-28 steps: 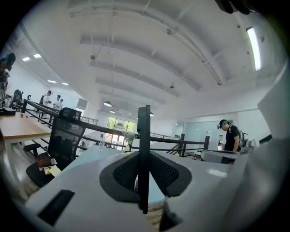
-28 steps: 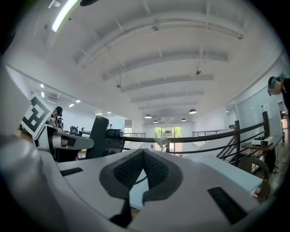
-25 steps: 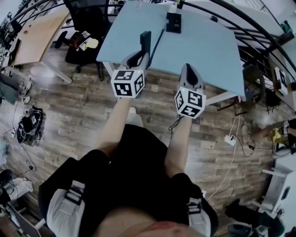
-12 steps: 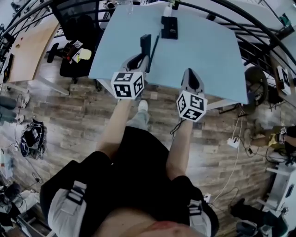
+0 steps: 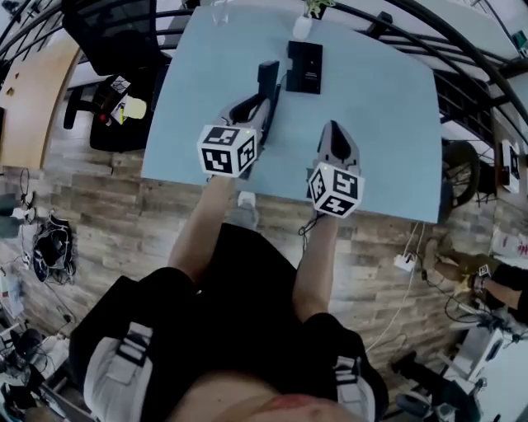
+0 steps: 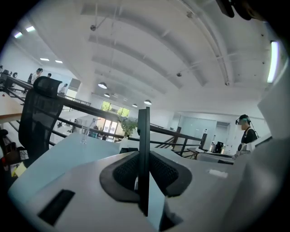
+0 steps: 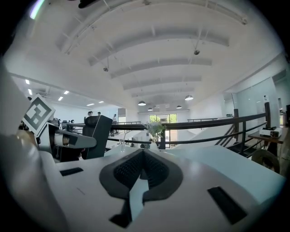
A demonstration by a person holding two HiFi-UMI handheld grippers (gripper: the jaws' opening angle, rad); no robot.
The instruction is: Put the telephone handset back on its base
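Head view down onto a pale blue worktop (image 5: 379, 99). Pinched between the jaws of the left gripper (image 5: 254, 111): the black telephone handset (image 5: 266, 81), turned edge-on and held over the middle of the worktop. Just beyond and to its right, lying flat toward the far edge: the black base (image 5: 305, 67). Impossible to tell whether handset and base touch.

Left gripper view (image 6: 143, 167): both ribbed pads pressed against the handset (image 6: 144, 136), a thin dark slab standing upright and blocking the centre of the scene beyond.

Right gripper (image 5: 334, 130) above the near edge of the worktop, right of the left one and well apart from the base. Right gripper view (image 7: 142, 165): jaws pressed together, nothing between them.

Between handset and base, no obstacle visible. At the far edge, behind the base: a small vase with a plant (image 5: 304, 23); left of it, near the far left corner, a clear glass (image 5: 219, 12). Off the far left corner, on the wooden floor (image 5: 99, 206): a black office chair (image 5: 111, 37). Beyond the far edge, a dark railing (image 6: 90, 111); past that, in the distance, a person (image 6: 247, 131) standing.
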